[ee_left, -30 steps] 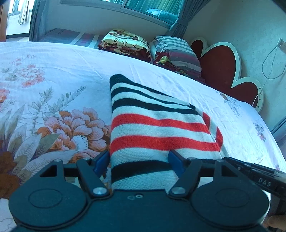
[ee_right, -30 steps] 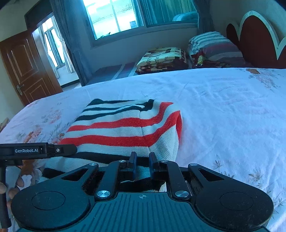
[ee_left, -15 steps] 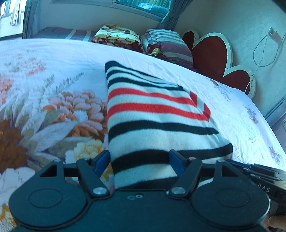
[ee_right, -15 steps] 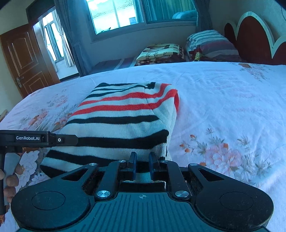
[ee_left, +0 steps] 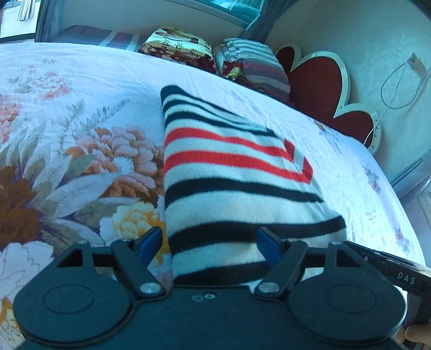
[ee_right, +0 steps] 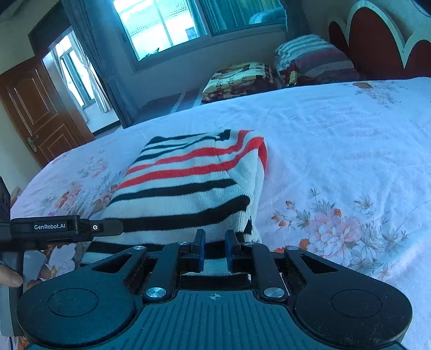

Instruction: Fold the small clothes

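Observation:
A folded knit sweater [ee_left: 229,175] with white, black and red stripes lies flat on the flowered bedsheet [ee_left: 80,150]. My left gripper [ee_left: 208,242] is at its near edge. The jaws are wide and still opening, the striped hem lies between the blue pads, and the left pad stands just off the cloth. In the right wrist view the sweater [ee_right: 194,183] stretches away from my right gripper [ee_right: 215,250]. Its jaws are opening, and a strip of the near corner sits in the gap between the pads.
Two pillows [ee_right: 269,78] and a red scalloped headboard [ee_left: 323,80] are at the bed's far end. A white cable [ee_left: 398,88] hangs on the wall. A brown door [ee_right: 35,113] and a window [ee_right: 167,24] lie beyond. A black tool body [ee_right: 54,227] reaches in from the left.
Both grippers have drawn back along the bed, so more black stripes show in front of them. The right gripper's jaws, shut on the cloth before, have parted. The left jaws widened slightly.

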The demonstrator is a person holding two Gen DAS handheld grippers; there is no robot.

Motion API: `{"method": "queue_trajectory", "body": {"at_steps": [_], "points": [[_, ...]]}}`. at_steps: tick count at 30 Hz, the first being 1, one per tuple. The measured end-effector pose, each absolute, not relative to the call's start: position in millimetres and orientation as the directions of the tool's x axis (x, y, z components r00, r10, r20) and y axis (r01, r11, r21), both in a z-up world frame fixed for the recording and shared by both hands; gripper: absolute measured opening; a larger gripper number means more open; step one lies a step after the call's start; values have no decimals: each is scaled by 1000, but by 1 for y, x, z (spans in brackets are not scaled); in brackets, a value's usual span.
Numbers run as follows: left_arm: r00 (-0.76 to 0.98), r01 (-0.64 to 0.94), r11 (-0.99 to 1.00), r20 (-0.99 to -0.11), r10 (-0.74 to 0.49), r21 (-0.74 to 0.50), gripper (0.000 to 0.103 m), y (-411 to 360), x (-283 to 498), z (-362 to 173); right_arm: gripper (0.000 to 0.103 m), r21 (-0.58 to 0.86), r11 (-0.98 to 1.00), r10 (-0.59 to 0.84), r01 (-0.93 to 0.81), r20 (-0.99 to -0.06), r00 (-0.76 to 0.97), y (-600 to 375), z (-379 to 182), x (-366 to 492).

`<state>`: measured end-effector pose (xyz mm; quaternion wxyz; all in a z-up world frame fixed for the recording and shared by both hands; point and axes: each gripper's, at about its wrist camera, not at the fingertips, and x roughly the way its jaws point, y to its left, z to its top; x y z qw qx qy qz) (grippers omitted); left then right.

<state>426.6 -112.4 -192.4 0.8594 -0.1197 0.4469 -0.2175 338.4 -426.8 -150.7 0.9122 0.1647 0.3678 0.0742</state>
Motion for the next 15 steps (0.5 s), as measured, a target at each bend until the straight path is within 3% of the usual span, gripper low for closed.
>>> {"method": "queue_trajectory", "body": {"at_steps": [1,2,7,15], "points": [[509,265,877,-715,-480,-401,76,-112,429,-189,87,347,938,242,-4,-645,725,-428,-149,341],[508,263,878,-716,-478,-400,76,-112,432,-187,91,343,939,241,-10,-636,733,-430,-148,343],[506,231,883,-724,-468,-409,76,-111,447,-186,91,351,936,258,-15,-659,707,-434,-154,364],[503,221,884,-728,-465,-412,77,-118,464,-190,91,505,861,338,63,-658,673,-461,-174,402]]}}
